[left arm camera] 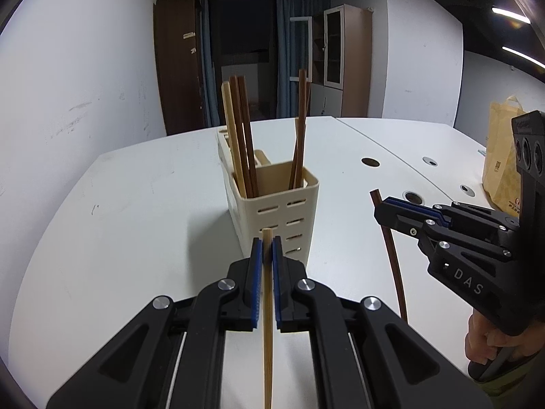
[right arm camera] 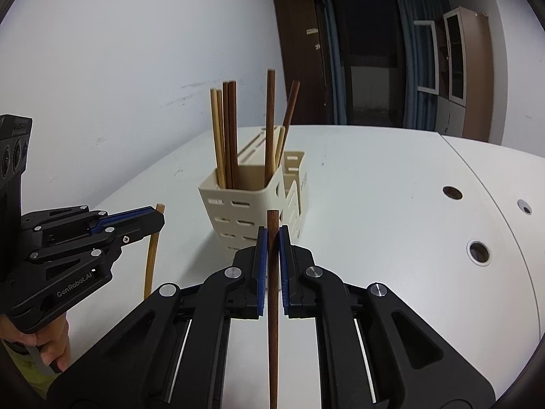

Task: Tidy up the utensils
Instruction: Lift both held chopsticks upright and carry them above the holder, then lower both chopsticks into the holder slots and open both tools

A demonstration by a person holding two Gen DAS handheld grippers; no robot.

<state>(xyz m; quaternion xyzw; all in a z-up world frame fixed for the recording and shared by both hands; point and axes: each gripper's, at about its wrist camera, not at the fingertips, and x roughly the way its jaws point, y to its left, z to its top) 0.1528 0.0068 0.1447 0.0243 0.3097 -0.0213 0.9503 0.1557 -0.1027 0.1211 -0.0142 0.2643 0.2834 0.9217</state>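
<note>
White bench (left arm camera: 136, 204), large and mostly bare, cable holes toward the far right. Paper bag (left arm camera: 500, 156) at far right edge.

Cream utensil holder (left arm camera: 276, 204) upright mid-bench, slotted walls. Front compartment already loaded: light and dark chopsticks (left arm camera: 238, 129) leaning at left, more dark ones at right. Further compartments behind, contents hard to read.

Step in hand, by judgement: carry phase, one stick per tool, both brought up near the holder for insertion. Sorting partly done, given sticks already standing inside.

Left tool (left arm camera: 267, 248) clamped on a light chopstick (left arm camera: 268, 323), stick roughly vertical between blue pads, top end just above the tips, lower end running out of frame. Tool angled downward, nose toward the holder's near wall.

Right tool (right arm camera: 272, 238) clamped on a dark chopstick (right arm camera: 272, 306), same upright carry, top end poking just above the pads. Tool set to the right of the left one, pitched down, facing the holder. Hand (left arm camera: 490, 337) on its grip seen at lower right in left wrist view.

Next move calls for: lift until each lower tip clears the rim, shift over the open front compartment, light stick toward the left group, dark toward its like, then lower and release. Care needed not to knock the leaning sticks or tip the holder.
</note>
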